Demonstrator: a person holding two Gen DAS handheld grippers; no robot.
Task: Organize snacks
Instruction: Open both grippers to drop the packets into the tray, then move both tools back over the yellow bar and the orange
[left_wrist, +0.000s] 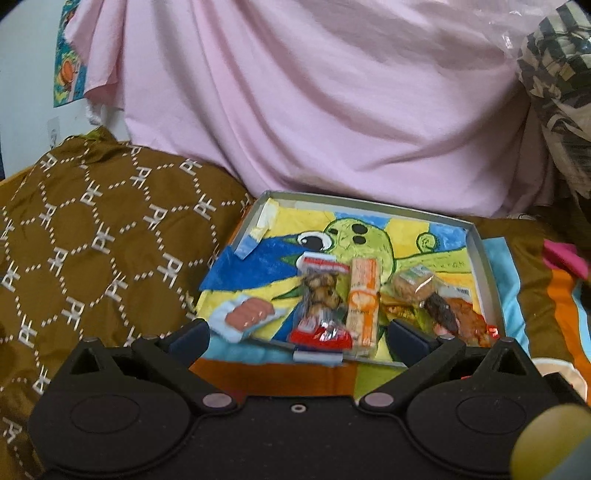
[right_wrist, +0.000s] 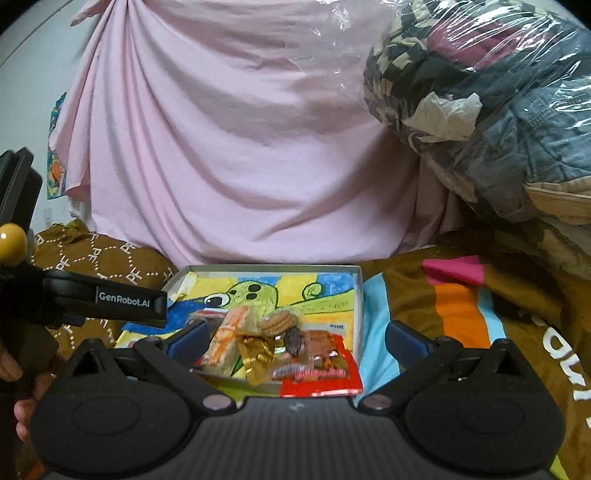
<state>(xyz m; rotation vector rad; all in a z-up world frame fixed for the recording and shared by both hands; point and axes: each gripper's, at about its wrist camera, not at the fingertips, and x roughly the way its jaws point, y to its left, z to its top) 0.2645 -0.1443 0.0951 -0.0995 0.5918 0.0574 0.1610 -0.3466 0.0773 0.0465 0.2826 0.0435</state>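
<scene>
Hovering wide open and empty, left hand-held gripper (left_wrist: 297, 334) and right hand-held gripper (right_wrist: 293, 338); snack tray (left_wrist: 484, 258) just ahead.

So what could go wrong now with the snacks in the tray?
The tray lies on soft bedding, so a push from either open hand-held gripper, left or right, may tip it. The red packet already overhangs the near edge and could slide out. The snacks overlap, so one grasp might drag neighbours.
</scene>
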